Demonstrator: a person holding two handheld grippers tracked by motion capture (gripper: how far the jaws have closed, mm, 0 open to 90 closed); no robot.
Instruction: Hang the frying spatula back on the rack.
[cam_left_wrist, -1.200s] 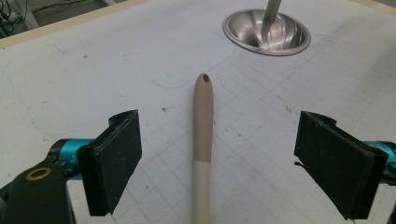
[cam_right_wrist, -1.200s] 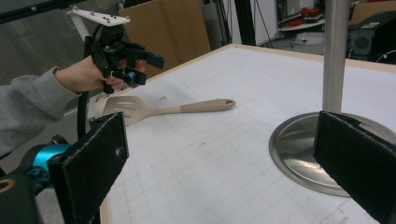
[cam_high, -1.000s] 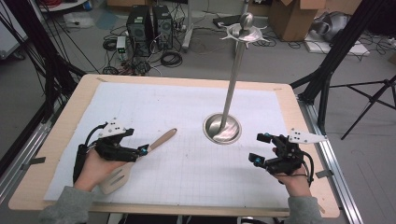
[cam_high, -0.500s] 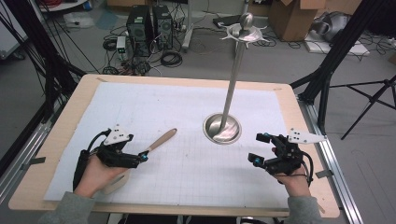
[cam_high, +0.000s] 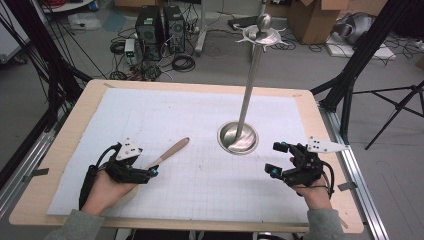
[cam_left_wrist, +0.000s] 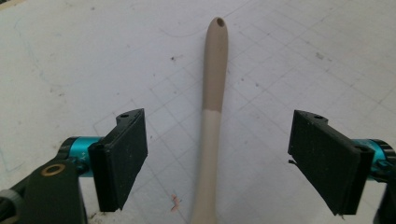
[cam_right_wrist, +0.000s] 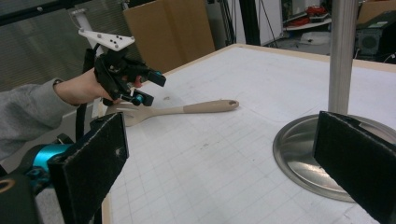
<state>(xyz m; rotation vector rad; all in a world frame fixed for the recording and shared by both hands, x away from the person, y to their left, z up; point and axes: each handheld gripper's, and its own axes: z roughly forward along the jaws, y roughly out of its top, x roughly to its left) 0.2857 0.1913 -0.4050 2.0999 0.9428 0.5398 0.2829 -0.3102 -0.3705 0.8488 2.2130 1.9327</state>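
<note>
Your left gripper (cam_high: 150, 172) hangs low over the beige, two-tone spatula with a hanging hole at its handle tip (cam_left_wrist: 212, 93), which lies flat on the white gridded mat (cam_high: 200, 115) toward the left front of the table, handle pointing away from you and towards the stand; the jaws sit spread on either side of the handle's paler stretch and have just been drawing inward, yet neither black pad (cam_left_wrist: 120, 156) touches the wood, so nothing is pinched yet; that straddle looks chosen so the pads can meet the narrow neck squarely, near the head, where the utensil should balance in a lift. Your right gripper (cam_high: 276, 159) waits near the right front of the mat, its jaws wide apart and empty, just beside the round steel base of the tall metal hanging stand (cam_high: 239, 137); it seems parked there to stay clear of the pickup while remaining close to the pole. The hole in the handle tip suggests the hooks at the pole's top (cam_high: 260, 34) as the destination; you'd want a firm, centred pinch before raising it.
</note>
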